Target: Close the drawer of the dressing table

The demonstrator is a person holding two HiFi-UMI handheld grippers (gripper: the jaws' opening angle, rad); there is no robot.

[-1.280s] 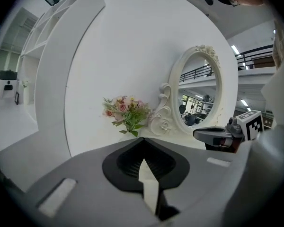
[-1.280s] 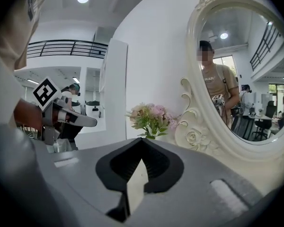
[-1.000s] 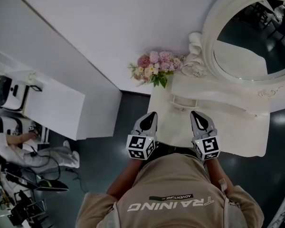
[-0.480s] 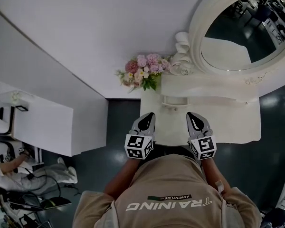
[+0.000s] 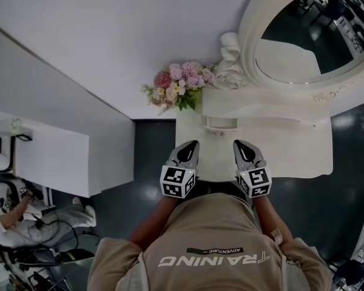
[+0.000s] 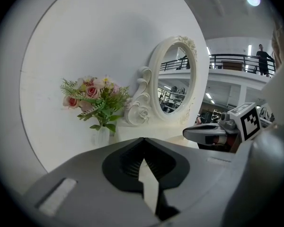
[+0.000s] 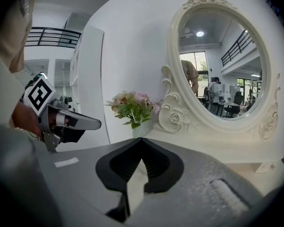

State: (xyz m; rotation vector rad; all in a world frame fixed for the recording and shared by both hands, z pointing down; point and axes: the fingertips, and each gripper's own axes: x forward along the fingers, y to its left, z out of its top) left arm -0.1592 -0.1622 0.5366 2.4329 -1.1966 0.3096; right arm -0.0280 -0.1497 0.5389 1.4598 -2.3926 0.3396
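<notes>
The white dressing table (image 5: 297,153) stands against the wall under an oval mirror (image 5: 309,32). A small drawer front (image 5: 221,125) juts slightly from the raised shelf below the mirror; I cannot tell how far out it stands. My left gripper (image 5: 192,144) hovers over the table's near edge, shut and empty, its own jaws (image 6: 143,138) meeting at the tip. My right gripper (image 5: 238,143) is level with it, a little to the right, also shut on nothing (image 7: 141,138). Both point toward the drawer, well short of it.
A vase of pink flowers (image 5: 177,90) stands at the table's back left corner by the mirror's carved scroll (image 5: 230,62). A white counter (image 5: 48,156) lies to the left, with a seated person (image 5: 12,214) beyond it. Dark floor surrounds the table.
The head view has shifted, so the table and mirror sit higher and further left in frame. Both grippers have edged forward over the table and stayed shut.
</notes>
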